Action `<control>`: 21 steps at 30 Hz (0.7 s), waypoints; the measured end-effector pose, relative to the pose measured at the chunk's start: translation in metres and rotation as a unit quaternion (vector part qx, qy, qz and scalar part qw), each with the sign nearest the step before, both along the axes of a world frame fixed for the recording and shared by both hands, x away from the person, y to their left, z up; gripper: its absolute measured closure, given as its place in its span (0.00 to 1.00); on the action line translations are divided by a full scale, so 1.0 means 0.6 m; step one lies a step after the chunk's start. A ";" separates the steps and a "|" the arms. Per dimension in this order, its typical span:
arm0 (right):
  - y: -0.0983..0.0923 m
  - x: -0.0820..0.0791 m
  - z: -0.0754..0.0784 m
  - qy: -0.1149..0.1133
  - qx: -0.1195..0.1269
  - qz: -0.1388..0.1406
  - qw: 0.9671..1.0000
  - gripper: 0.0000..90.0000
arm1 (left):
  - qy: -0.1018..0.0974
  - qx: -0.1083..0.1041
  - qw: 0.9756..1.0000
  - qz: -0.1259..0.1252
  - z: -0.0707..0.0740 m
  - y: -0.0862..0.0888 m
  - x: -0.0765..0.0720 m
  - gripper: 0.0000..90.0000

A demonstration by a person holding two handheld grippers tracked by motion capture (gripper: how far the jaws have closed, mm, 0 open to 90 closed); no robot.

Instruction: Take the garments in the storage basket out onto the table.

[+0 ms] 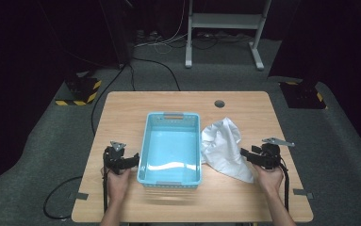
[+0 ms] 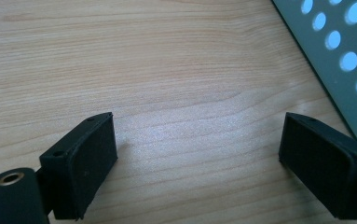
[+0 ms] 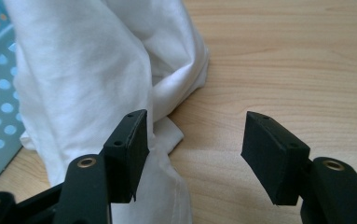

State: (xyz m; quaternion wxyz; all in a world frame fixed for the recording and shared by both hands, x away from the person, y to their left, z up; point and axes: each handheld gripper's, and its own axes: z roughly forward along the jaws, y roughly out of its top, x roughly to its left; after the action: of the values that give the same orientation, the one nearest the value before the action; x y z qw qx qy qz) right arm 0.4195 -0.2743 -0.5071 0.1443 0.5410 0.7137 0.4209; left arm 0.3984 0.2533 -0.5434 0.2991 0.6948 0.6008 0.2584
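My right gripper (image 3: 192, 154) hangs released, one jaw against the white cloth (image 1: 223, 146), which lies at three o'clock of the blue basket (image 1: 146, 155). My left gripper (image 2: 199, 163) gapes over bare table (image 2: 167, 70).

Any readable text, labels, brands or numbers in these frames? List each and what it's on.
None readable. The blue basket, white cloth, wooden table and both grippers, left and right, carry no lettering in view.
The yellow-black hazard stripes on the floor bases are a marking, not text.
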 end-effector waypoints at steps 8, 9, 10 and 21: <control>0.021 0.008 -0.023 0.017 -0.038 0.007 0.999 0.42 | 0.000 0.000 1.000 0.000 0.000 0.000 0.000 0.12; 0.024 0.008 -0.026 0.018 -0.040 0.006 0.999 0.42 | 0.000 0.000 1.000 0.000 0.000 0.000 0.000 0.12; 0.026 0.008 -0.029 0.017 -0.042 0.005 0.999 0.42 | 0.000 0.000 1.000 0.000 0.000 0.000 0.000 0.12; 0.055 -0.006 -0.058 -0.027 -0.120 -0.007 0.992 0.34 | 0.000 0.000 1.000 0.000 0.000 0.000 0.000 0.12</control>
State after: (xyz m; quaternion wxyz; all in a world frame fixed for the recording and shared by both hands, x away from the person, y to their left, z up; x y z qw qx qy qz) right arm 0.4157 -0.2413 -0.5419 0.2303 0.5137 0.7509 0.3452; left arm 0.3984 0.2532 -0.5434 0.2992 0.6947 0.6009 0.2583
